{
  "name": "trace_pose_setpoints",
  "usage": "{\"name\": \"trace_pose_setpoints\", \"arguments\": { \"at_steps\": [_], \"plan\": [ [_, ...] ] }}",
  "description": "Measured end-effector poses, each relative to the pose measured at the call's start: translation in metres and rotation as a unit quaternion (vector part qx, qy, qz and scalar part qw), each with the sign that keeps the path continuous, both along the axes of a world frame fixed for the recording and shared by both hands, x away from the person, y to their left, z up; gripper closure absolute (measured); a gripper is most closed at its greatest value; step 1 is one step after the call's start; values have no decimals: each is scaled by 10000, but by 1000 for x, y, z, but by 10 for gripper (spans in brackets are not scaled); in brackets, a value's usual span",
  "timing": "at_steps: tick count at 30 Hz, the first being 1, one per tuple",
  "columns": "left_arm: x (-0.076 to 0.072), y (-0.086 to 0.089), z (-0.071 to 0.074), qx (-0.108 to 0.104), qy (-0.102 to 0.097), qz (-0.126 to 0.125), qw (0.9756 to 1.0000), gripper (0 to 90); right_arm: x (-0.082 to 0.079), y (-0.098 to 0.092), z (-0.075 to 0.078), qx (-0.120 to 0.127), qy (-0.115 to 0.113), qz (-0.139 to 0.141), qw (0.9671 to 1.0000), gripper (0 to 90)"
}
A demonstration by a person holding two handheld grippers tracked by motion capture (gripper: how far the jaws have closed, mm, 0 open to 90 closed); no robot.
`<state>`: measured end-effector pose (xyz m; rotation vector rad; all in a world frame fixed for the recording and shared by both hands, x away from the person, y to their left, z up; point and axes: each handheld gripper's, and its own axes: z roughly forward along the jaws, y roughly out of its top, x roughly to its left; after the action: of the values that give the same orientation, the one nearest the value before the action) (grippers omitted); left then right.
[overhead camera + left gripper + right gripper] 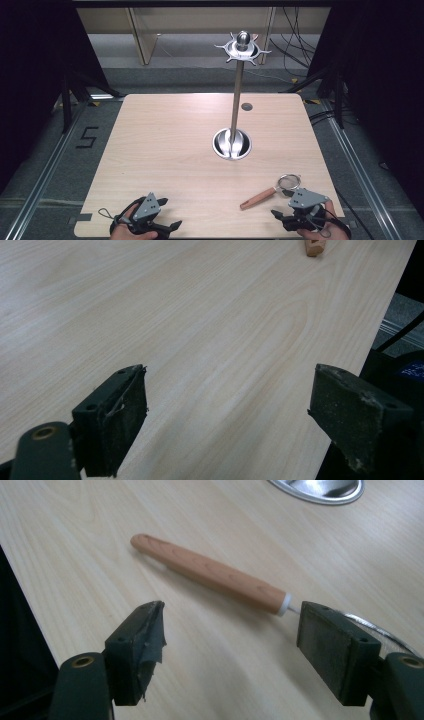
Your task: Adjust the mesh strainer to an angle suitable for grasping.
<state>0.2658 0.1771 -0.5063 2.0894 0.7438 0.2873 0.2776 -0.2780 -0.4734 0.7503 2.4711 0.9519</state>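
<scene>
Since the strainer lies on the worktop just ahead of my right hand-held gripper, that hand takes it; the left hand-held gripper sits well apart. Both stand open, nothing between the pads. Wooden handle runs diagonally away from the right jaws. Mesh ring is mostly hidden behind one jaw; probably flat.

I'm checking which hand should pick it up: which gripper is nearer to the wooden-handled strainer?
Right. The right gripper sits just below the strainer, jaws open toward it; the left gripper rests far across the table's near edge.
</scene>
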Motion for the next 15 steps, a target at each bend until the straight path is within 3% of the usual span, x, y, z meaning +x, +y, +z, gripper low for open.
{"name": "trace_pose_setpoints", "arguments": {
  "at_steps": [2, 4, 5, 8, 10, 15],
  "plan": [
    [0, 0, 0, -24, 48, -5, 10000, 147, 4, 2, 1, -28, 43, 63, 10000, 263],
    [1, 1, 1, 132, 49, -65, 9999, 147, 6, 4, 2, 49, 72, 170, 9998, 252],
    [0, -1, 0, -60, 72, 3, 10000, 147, 8, 6, 2, 37, 92, 238, 9997, 251],
    [1, 0, 0, 13, -12, -67, 10000, 147, 16, 17, 2, -183, 133, 438, 9988, 251],
    [-1, -1, 0, -89, 65, 5, 9999, 147, 22, 22, 2, -268, 203, 455, 9984, 283],
    [-1, -1, 0, -3, 46, -30, 10000, 147, 40, 31, -1, -582, 257, 627, 9960, 301]
  ]
}}
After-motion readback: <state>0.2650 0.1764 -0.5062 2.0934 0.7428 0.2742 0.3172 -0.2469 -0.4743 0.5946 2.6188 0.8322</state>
